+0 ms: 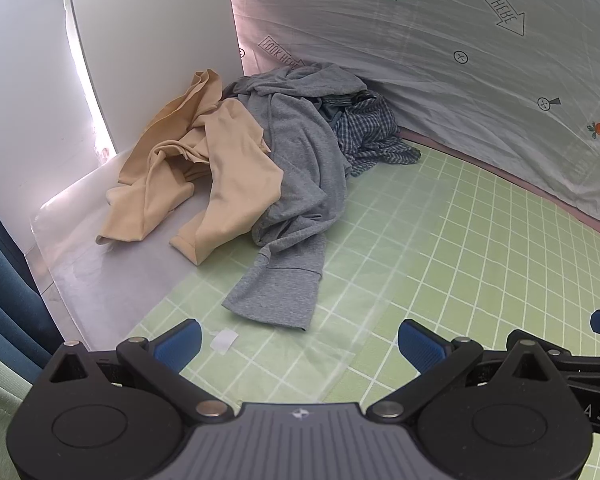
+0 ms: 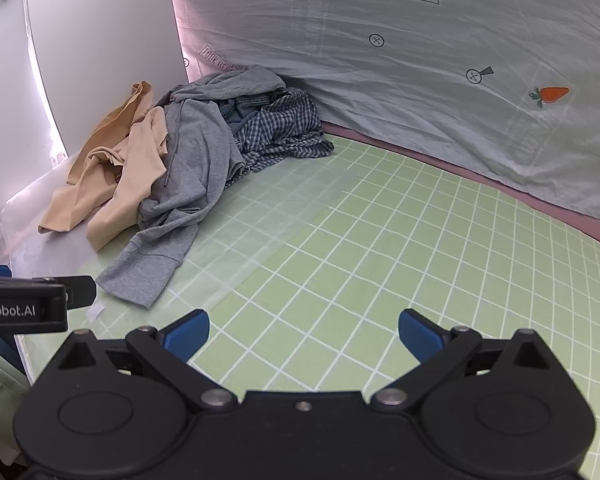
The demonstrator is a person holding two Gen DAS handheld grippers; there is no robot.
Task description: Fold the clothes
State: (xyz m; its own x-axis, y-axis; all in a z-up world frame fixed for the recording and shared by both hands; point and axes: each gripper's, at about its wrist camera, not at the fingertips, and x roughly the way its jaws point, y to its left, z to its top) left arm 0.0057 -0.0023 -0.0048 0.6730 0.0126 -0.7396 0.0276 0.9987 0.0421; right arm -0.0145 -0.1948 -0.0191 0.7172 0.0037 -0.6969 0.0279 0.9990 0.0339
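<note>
Left gripper and right gripper: jaws spread, empty. Clothes ahead-left: grey hoodie overlaps beige top; plaid shirt mostly buried behind, against sheet.

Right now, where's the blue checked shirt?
The crumpled blue checked shirt lies at the pile's right end, against the carrot-print sheet, tucked beside the grey hooded sweatshirt.

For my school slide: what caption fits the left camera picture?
Open tool faces a pile of unfolded clothes: tan top, grey hoodie, checked shirt.
</note>
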